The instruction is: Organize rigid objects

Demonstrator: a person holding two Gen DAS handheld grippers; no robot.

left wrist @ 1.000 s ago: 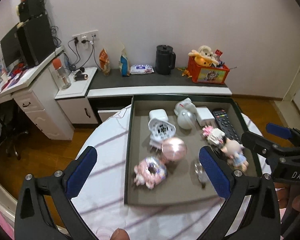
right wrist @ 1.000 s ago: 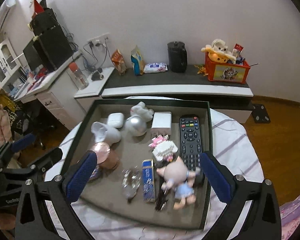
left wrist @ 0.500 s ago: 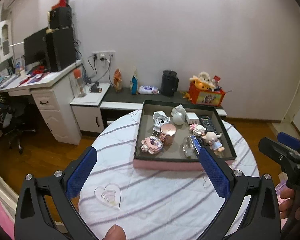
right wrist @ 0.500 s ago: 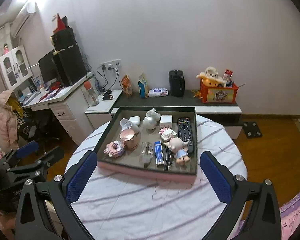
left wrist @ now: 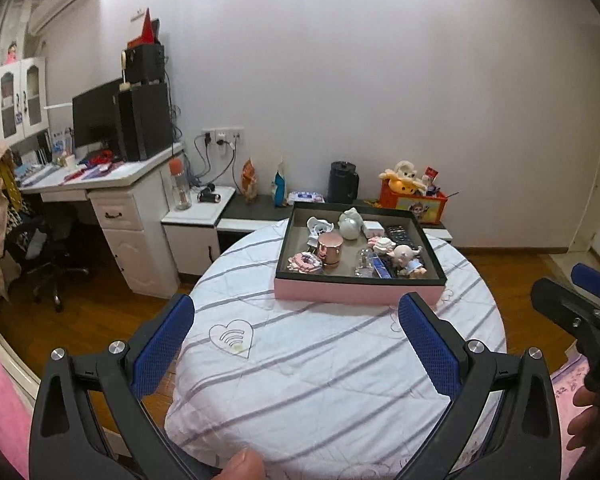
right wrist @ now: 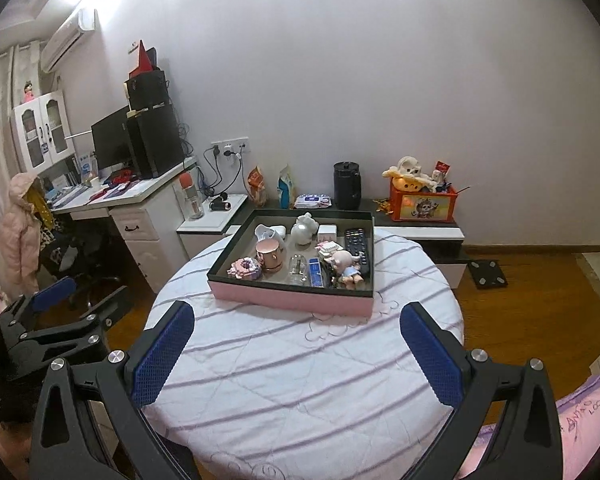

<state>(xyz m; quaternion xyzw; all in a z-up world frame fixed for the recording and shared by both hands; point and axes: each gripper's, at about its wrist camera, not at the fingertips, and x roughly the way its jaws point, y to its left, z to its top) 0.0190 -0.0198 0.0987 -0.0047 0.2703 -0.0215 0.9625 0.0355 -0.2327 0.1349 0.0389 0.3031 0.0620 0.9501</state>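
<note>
I take the shallow pink-sided tray with the dark rim (left wrist: 358,292) as my landmark; it sits on the far half of the round worktop covered in a white cloth with grey stripes (left wrist: 320,364).

Going left to right inside the tray: a small pink-and-white block toy (left wrist: 305,261) lies at its near left corner, a shiny rose-gold metal cup (left wrist: 330,246) stands just behind and right of that, and a white rounded figurine (left wrist: 350,222) sits toward the back. A clear glass bottle (left wrist: 363,261) and a blue rectangular pack (left wrist: 380,266) lie near the front middle. A big-headed doll in a blue outfit (left wrist: 409,258) rests at the near right, with a long black remote control (right wrist: 356,246) behind it, its long axis running front to back along the tray's right wall.

Both of my tools are well short of the tray, on the near side of the worktop. My left tool (left wrist: 296,344) has its blue pads spread wide with nothing between them; my right tool (right wrist: 296,344) is spread just as wide and equally empty.

The tray lies straight ahead of both tools. I judge the left tool nearer the block toy and cup, and the right tool nearer the doll and remote, so either reach goes forward over the tray's near wall.
</note>
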